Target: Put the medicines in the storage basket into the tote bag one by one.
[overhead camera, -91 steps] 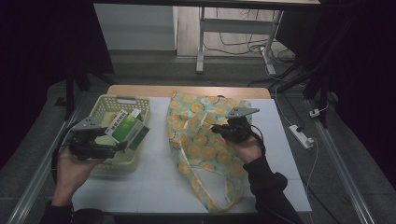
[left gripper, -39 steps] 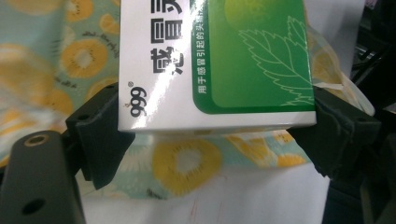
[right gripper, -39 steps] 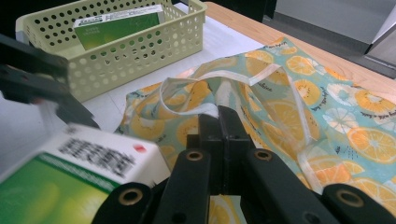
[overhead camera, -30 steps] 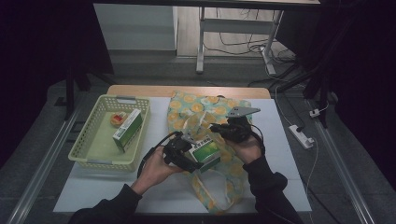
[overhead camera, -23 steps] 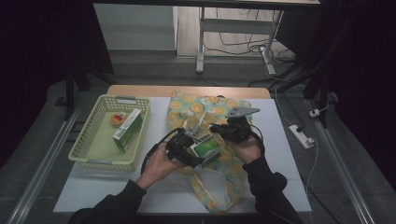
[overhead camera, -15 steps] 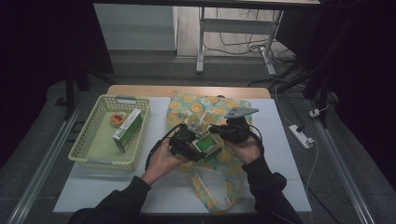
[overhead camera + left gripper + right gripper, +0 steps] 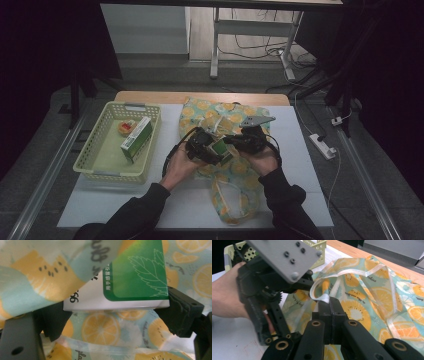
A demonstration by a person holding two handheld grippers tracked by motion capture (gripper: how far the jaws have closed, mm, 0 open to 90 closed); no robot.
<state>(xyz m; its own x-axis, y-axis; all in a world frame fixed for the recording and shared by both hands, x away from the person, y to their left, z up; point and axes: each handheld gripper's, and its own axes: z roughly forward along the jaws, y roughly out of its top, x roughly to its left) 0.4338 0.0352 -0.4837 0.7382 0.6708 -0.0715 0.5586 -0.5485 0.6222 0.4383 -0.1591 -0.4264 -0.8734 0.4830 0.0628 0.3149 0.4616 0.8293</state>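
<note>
A lemon-print cloth bag (image 7: 226, 114) lies on the white table. My right gripper (image 7: 239, 141) is shut on the bag's rim; in the right gripper view its jaws (image 7: 329, 302) pinch the pale rim strip (image 7: 320, 295) and hold it up. My left gripper (image 7: 209, 147) is shut on a green-and-white box (image 7: 220, 149) at the bag's mouth. In the left gripper view the box (image 7: 135, 277) sits across the two black pads (image 7: 180, 315), and bag cloth (image 7: 37, 277) drapes over its upper left corner. The left gripper (image 7: 269, 282) fills the left of the right gripper view.
A pale green basket (image 7: 95, 165) stands at the table's left with a second green box (image 7: 136, 139) and a small orange item (image 7: 126, 127) in it. A power strip (image 7: 322, 146) lies off the table's right edge. The bag's handles (image 7: 227, 200) trail toward the front edge.
My left gripper carried the green-and-white box from over the basket rightward to the bag, then edged further right and slightly down into the mouth. The right gripper has kept still on the rim.
</note>
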